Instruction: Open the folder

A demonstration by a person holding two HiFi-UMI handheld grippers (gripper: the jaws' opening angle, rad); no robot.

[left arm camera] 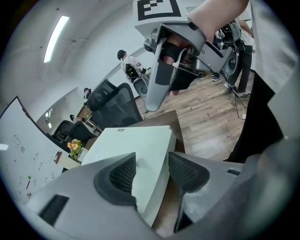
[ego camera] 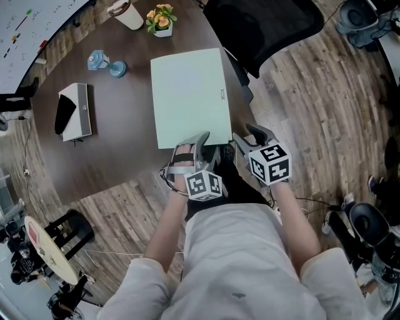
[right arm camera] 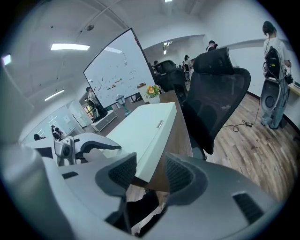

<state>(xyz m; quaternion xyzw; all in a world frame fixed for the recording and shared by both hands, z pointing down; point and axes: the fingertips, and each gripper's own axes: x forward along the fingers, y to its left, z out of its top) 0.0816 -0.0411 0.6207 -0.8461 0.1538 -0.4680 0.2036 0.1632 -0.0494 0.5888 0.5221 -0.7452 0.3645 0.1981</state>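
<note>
Working at the near end of the pale green folder (ego camera: pixel 190 94), I am holding the left gripper (ego camera: pixel 192 145) with its jaws well apart. The folder's near edge is showing in the gap between them, and they are gripping nothing. The right gripper (ego camera: pixel 251 139) is hovering just at the near right corner. Its jaws are likewise spread and empty, with the corner showing between them. The folder is lying flat and shut on the dark table (ego camera: pixel 119 162), its near edge close to the table's rim in front of me.

To do this well, I am judging that one gripper should be catching the top cover alone, not the whole thickness. The other should be pinning the lower part so the body is not rising with it. A shallow bite looks safest.

The folder's long axis is running away from me, leaning slightly left at the far end, toward the flowers (ego camera: pixel 162 19). A small printed mark is sitting by the right long edge. I cannot tell which edge is the spine.
</note>
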